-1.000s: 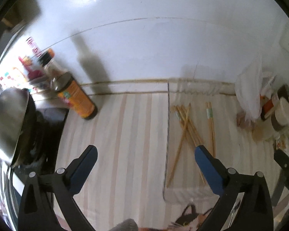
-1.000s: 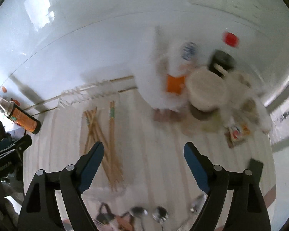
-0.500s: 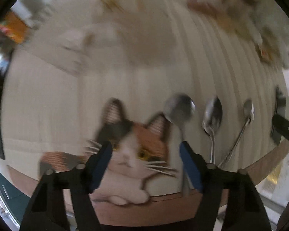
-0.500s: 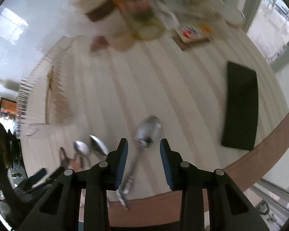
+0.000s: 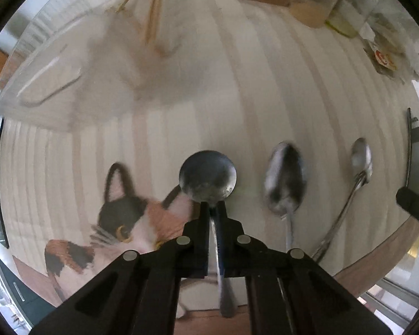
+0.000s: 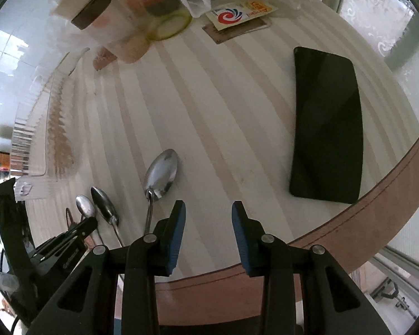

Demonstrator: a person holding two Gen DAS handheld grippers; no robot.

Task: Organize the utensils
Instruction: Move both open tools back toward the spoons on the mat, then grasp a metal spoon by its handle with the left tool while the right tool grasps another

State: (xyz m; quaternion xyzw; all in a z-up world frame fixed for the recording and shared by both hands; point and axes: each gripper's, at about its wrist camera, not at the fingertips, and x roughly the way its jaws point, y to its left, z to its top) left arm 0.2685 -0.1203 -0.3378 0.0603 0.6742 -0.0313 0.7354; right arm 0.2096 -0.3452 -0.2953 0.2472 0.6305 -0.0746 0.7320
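Three metal spoons lie near the front edge of the striped table. In the left wrist view my left gripper (image 5: 213, 209) is shut on the handle of the left spoon (image 5: 208, 177), just behind its bowl. A second spoon (image 5: 285, 184) and a third spoon (image 5: 361, 159) lie to its right. In the right wrist view my right gripper (image 6: 208, 209) is partly open and empty, just right of the nearest spoon (image 6: 162, 173). The two other spoons (image 6: 103, 203) and the left gripper (image 6: 75, 231) show at lower left. Wooden chopsticks (image 5: 153, 22) lie in a clear tray (image 5: 42, 83) at the back.
A black phone (image 6: 326, 122) lies on the right of the table. Jars, bags and packets (image 6: 153, 2) crowd the back. A cat picture (image 5: 125, 217) is printed on the table by the left gripper. The brown table edge (image 6: 377, 203) is close in front.
Both grippers swung from the chopsticks and back clutter down to the spoons. The left gripper closed on the left spoon's handle. The right gripper narrowed from wide open to partly open.
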